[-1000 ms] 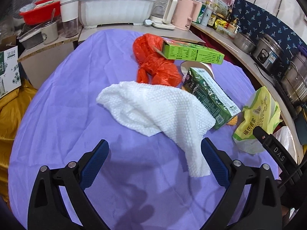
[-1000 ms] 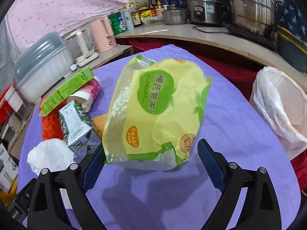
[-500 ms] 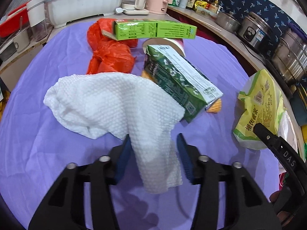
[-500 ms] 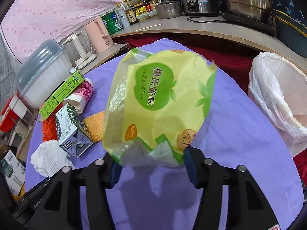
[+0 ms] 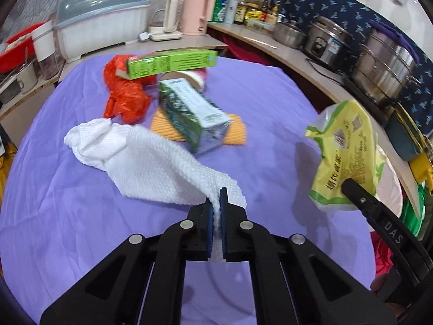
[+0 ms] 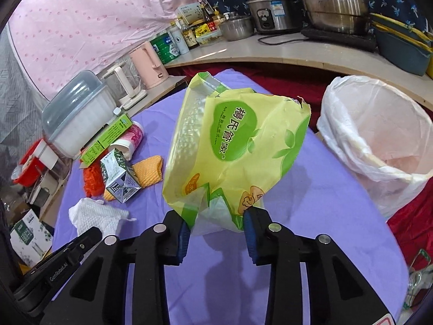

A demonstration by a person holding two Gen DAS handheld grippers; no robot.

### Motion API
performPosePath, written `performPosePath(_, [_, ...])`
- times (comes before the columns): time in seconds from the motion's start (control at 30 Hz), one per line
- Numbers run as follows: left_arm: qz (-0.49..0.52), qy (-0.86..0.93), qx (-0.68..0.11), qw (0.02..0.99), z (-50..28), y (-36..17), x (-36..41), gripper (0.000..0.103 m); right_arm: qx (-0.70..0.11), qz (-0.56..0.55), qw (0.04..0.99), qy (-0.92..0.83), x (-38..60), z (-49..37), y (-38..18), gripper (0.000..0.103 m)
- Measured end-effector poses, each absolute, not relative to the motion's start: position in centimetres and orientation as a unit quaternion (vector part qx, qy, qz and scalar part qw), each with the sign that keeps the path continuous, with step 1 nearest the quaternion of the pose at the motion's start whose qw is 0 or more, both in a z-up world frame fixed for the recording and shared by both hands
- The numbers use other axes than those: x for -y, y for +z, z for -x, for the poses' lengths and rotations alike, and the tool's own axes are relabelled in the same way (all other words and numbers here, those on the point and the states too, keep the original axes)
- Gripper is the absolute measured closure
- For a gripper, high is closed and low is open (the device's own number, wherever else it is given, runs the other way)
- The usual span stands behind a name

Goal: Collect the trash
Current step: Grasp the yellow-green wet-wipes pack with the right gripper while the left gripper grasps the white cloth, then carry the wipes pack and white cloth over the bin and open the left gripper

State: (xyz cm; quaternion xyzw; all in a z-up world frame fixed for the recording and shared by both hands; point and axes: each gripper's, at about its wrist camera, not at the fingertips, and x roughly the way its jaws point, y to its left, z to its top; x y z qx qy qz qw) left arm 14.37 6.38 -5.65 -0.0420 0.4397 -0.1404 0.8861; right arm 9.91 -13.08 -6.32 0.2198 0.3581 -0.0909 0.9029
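My left gripper (image 5: 215,211) is shut on the near corner of a white paper towel (image 5: 151,159), which trails away across the purple tablecloth (image 5: 81,216). My right gripper (image 6: 216,233) is shut on the bottom edge of a yellow-green plastic bag (image 6: 238,146) and holds it up above the table; the bag also shows in the left wrist view (image 5: 349,159). A bin lined with a white bag (image 6: 376,140) stands to the right of the table. The towel also shows in the right wrist view (image 6: 97,214).
On the table lie a red plastic bag (image 5: 121,94), a light green box (image 5: 170,62), a dark green carton (image 5: 192,111), an orange cloth (image 5: 235,132) and a tipped pink cup (image 5: 192,77). Pots (image 5: 381,67) and kettles line the counter behind.
Both grippers closed: the left on the paper towel's corner, the right on the yellow-green bag's bottom edge. The bag is lifted higher and nearer the bin.
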Motion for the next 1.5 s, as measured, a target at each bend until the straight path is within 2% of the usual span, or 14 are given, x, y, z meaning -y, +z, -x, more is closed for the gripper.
performPosePath(0.3, [0.014, -0.192, -0.417, 0.888, -10.1, -2.7, -1.1, 0.099, -0.331, -0.220, 0.912, -0.100, 16.0, -5.3, -3.9, 0.071])
performPosePath(0.8, [-0.028, -0.282, -0.390, 0.876, -7.7, 1.2, 9.3, 0.099, -0.290, -0.244, 0.910, -0.169, 25.1, 0.9, -2.5, 0.071])
performPosePath(1.5, [-0.073, -0.382, -0.390, 0.835, -7.0, 1.8, 24.8, 0.099, -0.279, -0.272, 0.890, -0.236, 34.1, 4.8, -4.2, 0.071])
